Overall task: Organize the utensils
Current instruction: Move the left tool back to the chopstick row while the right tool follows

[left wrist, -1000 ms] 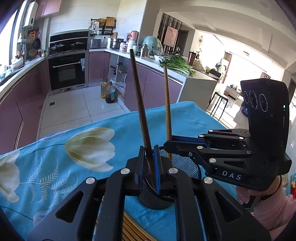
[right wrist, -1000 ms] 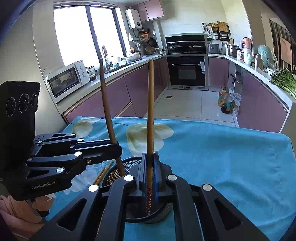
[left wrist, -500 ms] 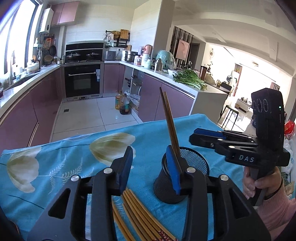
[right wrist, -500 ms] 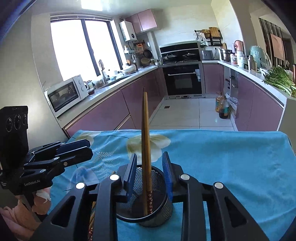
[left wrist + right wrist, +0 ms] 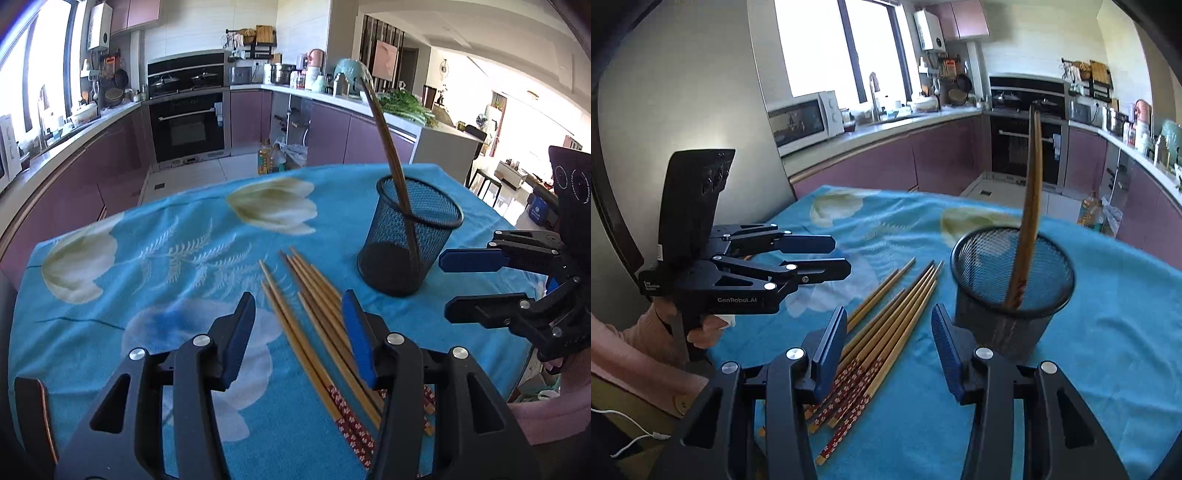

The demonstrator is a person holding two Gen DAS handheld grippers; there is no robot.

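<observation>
A black mesh cup (image 5: 410,236) stands on the blue flowered tablecloth (image 5: 147,258) and holds two wooden chopsticks (image 5: 388,147) that lean together; it also shows in the right wrist view (image 5: 1012,280) with the chopsticks (image 5: 1030,199). Several loose chopsticks (image 5: 317,317) with red patterned ends lie flat to the left of the cup, also in the right wrist view (image 5: 886,314). My left gripper (image 5: 299,332) is open and empty above the loose chopsticks. My right gripper (image 5: 890,339) is open and empty above their patterned ends, just left of the cup.
The table's far edge drops to a tiled kitchen floor (image 5: 207,170). Purple cabinets and an oven (image 5: 188,122) line the back. A microwave (image 5: 801,118) stands on the counter by the window. The right gripper also shows in the left wrist view (image 5: 476,284).
Both grippers let go of their chopsticks, which now stand in the cup. Both opened and drew back from the cup, toward the loose chopsticks.
</observation>
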